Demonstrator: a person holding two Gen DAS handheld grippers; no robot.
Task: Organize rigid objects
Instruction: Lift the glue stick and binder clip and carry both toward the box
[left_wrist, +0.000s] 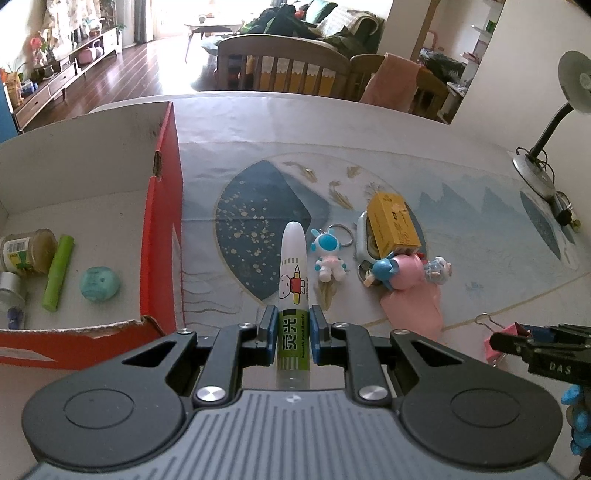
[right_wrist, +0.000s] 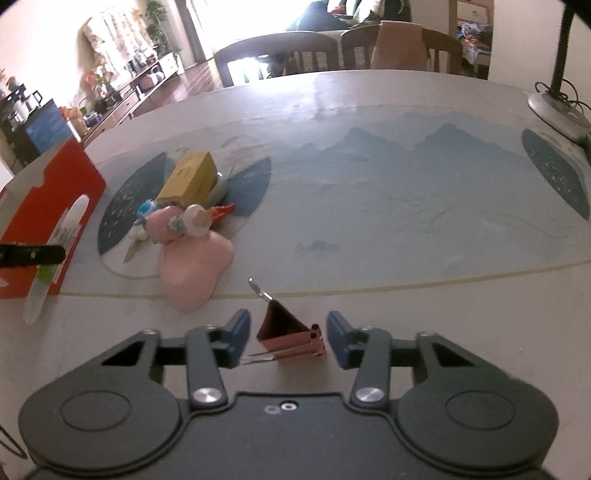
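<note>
The left gripper (left_wrist: 292, 328) is squeezed tight on a glue pen (left_wrist: 293, 280), holding it above the table (left_wrist: 369, 122) right beside the red box (left_wrist: 162, 221). Inside the box lie a green stick (left_wrist: 58, 272), a round blue ball (left_wrist: 99, 283) and a jar (left_wrist: 27, 252). The right gripper (right_wrist: 288, 338) has its jaws apart, with a pink clip (right_wrist: 291, 334) between them, not pinched. A pile of small toys (right_wrist: 184, 221) sits farther back.
</note>
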